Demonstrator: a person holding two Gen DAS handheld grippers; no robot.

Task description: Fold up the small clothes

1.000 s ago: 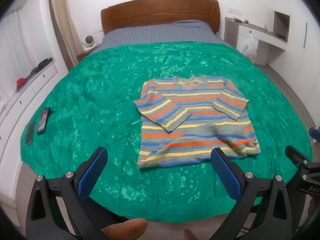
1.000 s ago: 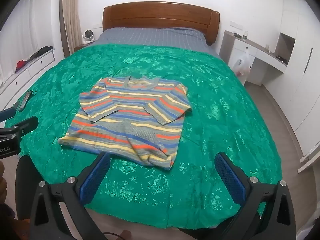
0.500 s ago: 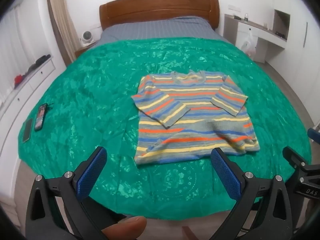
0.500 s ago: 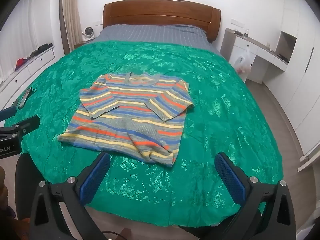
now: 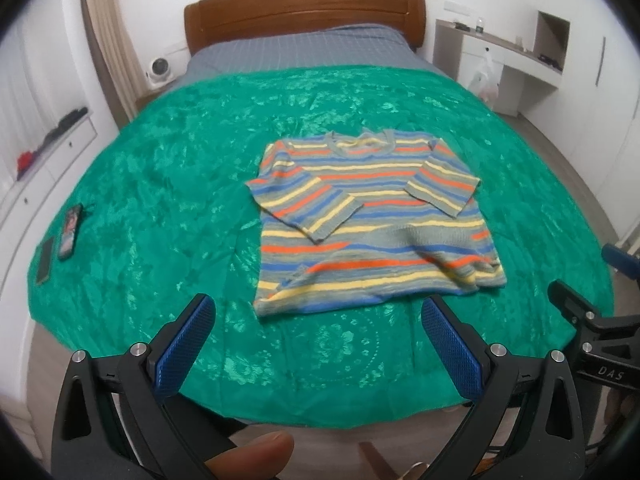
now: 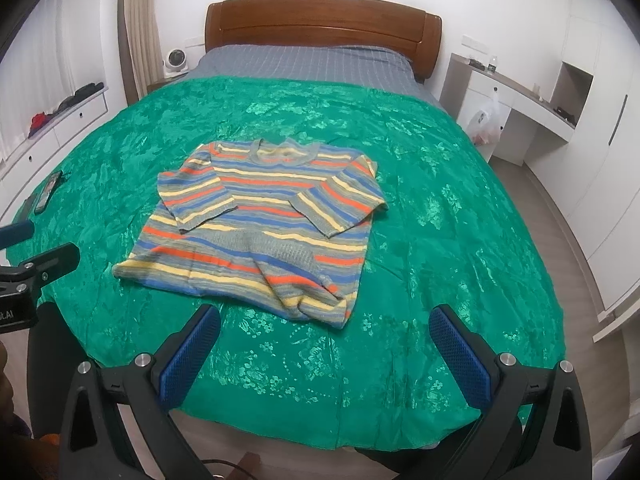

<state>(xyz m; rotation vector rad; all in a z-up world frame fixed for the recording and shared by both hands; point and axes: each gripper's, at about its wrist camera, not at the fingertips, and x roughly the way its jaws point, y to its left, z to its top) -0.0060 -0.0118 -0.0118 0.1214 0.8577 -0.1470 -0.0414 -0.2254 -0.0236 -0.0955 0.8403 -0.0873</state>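
Here a striped sweater (image 5: 372,216) lies flat on the green bedspread (image 5: 168,184), both sleeves folded in across its chest, hem toward the cameras. The left gripper (image 5: 316,336) hangs above the near edge of the bed, fingers spread wide and holding nothing. The right gripper (image 6: 324,344) hangs beside it, just as wide and just as bare. A phone (image 5: 69,226) rests near the bedspread's left edge.
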